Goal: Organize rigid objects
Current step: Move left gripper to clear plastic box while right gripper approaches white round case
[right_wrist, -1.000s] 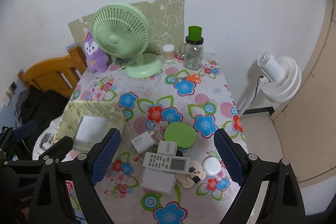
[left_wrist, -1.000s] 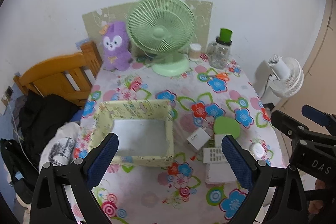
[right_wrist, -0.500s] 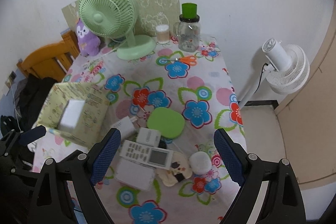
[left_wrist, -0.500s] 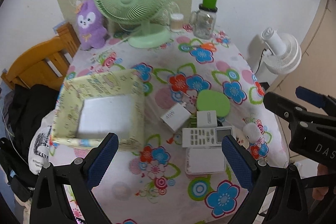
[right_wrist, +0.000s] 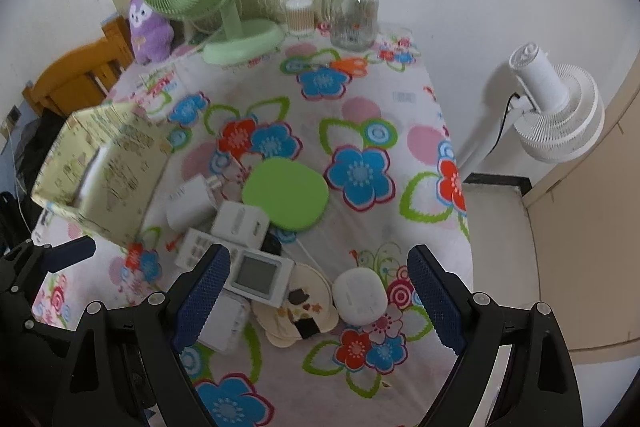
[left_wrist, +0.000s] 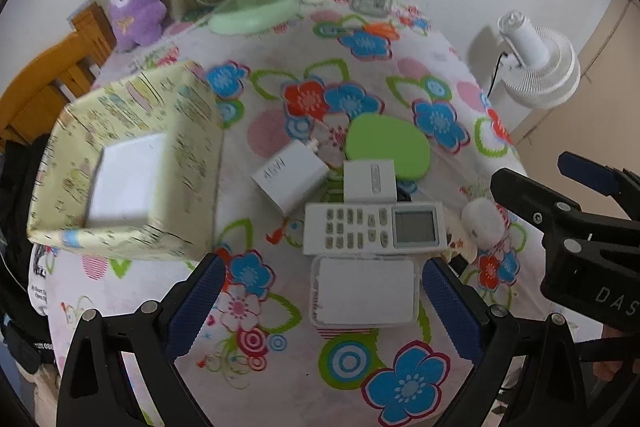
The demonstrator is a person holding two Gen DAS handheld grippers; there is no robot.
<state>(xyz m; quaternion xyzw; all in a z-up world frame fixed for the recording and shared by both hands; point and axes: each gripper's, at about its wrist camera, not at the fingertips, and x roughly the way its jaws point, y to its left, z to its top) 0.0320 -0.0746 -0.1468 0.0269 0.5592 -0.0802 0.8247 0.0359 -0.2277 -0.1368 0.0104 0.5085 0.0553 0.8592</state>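
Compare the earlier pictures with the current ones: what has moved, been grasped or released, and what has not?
Both grippers moved in toward the clutter: the left gripper now frames the flat white case, the right gripper the round white case. Nothing was grasped or released. The remote, green lid and yellow box stayed put.

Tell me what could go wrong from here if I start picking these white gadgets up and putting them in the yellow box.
The remote control overlaps the flat white case and touches the small white box, so lifting one may drag its neighbours.

The patterned storage box reaches the table's left edge; a push could tip it off.

Both the left gripper and the right gripper hover open over the same cluster and might collide.
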